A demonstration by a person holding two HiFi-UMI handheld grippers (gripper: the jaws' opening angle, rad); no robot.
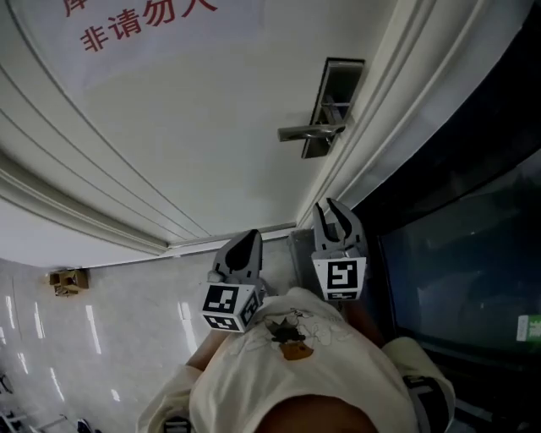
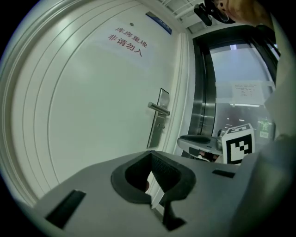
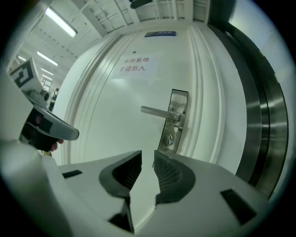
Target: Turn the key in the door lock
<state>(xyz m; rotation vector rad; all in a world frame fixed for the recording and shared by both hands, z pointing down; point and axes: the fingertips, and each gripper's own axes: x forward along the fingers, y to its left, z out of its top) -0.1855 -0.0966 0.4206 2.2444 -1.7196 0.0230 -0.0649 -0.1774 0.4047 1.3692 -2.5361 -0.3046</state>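
The white door (image 1: 186,127) carries a steel lock plate (image 1: 334,101) with a lever handle (image 1: 310,131) pointing left. In the right gripper view the plate (image 3: 175,121) has a round keyhole cylinder (image 3: 170,138) under the lever (image 3: 159,112); I cannot make out a key there. My right gripper (image 3: 147,155) is a short way back from the plate, aimed just below it, jaws slightly apart and empty; it also shows low in the head view (image 1: 334,211). My left gripper (image 1: 250,239) hangs lower left, shut and empty. From the left gripper (image 2: 150,155) the handle (image 2: 158,108) is far off.
A red-lettered notice (image 1: 144,21) is printed on the door. A dark glass panel in a metal frame (image 1: 456,254) adjoins the door's right jamb. A small brown object (image 1: 68,281) sits on the glossy floor at left. My own torso (image 1: 296,372) fills the bottom.
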